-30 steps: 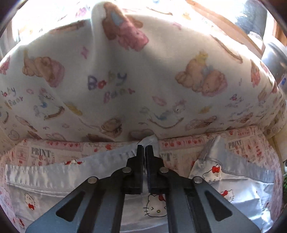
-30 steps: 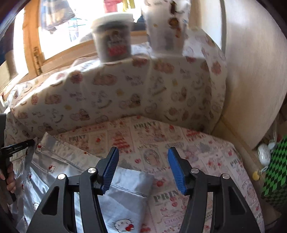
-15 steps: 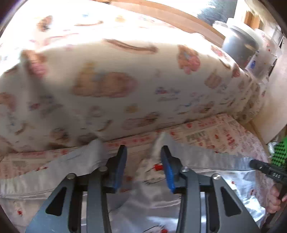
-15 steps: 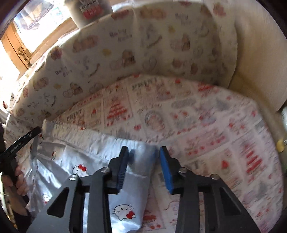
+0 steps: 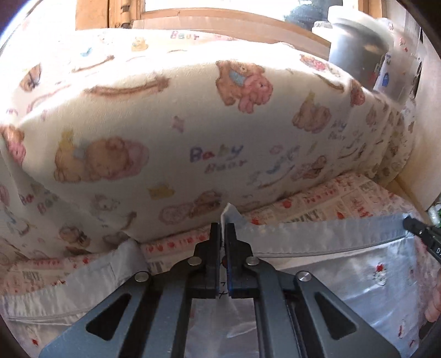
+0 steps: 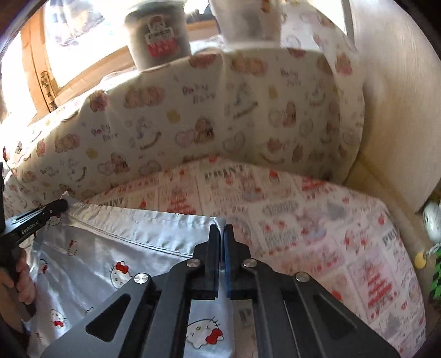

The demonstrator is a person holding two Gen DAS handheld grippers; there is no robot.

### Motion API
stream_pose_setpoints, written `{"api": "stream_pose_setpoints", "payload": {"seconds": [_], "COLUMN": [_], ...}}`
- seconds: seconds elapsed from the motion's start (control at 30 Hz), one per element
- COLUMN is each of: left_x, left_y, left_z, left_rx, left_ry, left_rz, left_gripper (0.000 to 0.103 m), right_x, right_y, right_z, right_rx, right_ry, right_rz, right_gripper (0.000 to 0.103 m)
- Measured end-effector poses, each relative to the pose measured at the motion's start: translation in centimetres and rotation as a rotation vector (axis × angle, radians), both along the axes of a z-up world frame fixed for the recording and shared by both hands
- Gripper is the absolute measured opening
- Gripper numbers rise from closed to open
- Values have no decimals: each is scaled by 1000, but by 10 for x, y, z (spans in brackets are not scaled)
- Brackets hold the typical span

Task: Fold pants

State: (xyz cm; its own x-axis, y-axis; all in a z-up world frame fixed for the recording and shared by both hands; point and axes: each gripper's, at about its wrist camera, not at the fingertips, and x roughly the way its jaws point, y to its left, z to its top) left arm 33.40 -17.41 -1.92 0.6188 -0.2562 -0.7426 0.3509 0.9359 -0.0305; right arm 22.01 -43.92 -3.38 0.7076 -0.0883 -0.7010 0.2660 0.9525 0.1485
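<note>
The pants [image 5: 344, 264] are pale satin with small red-bowed cat prints, and they lie on a red-and-white print sheet. My left gripper [image 5: 222, 228] is shut on the hem edge of the pants, and a corner of cloth pokes up between its fingers. My right gripper [image 6: 222, 230] is shut on the other corner of the same hem of the pants [image 6: 115, 247]. The hem is stretched between the two grippers. The tip of the right gripper shows at the right edge of the left wrist view [image 5: 419, 228]. The left gripper shows at the left in the right wrist view [image 6: 35, 217].
A thick roll of cream teddy-bear blanket [image 5: 193, 124] runs along the back of the bed [image 6: 317, 220]. Behind it stand a wooden window frame [image 5: 220, 19] and jars [image 6: 157, 35]. A pale wall [image 6: 399, 96] is at the right, with small items on the floor [image 6: 432, 220].
Both grippers were open half a second ago and have shut on the hem. The hem is now pulled out straight between them.
</note>
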Motion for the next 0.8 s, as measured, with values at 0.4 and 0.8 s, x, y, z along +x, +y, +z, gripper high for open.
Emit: {"api": "stream_pose_setpoints", "payload": {"seconds": [0.4, 0.8], "left_x": [-20, -187], "left_y": [11, 102], "left_z": [10, 102], "left_rx": [34, 36], "left_ry": [-76, -321], "left_rz": [55, 159], "left_gripper": [34, 35], "right_x": [-1, -108], "right_y": [-11, 56], "right_z": [13, 93], "right_rx": [6, -21], "right_ry": [-32, -291], "right_rz": [-61, 49], "right_gripper": [22, 43]}}
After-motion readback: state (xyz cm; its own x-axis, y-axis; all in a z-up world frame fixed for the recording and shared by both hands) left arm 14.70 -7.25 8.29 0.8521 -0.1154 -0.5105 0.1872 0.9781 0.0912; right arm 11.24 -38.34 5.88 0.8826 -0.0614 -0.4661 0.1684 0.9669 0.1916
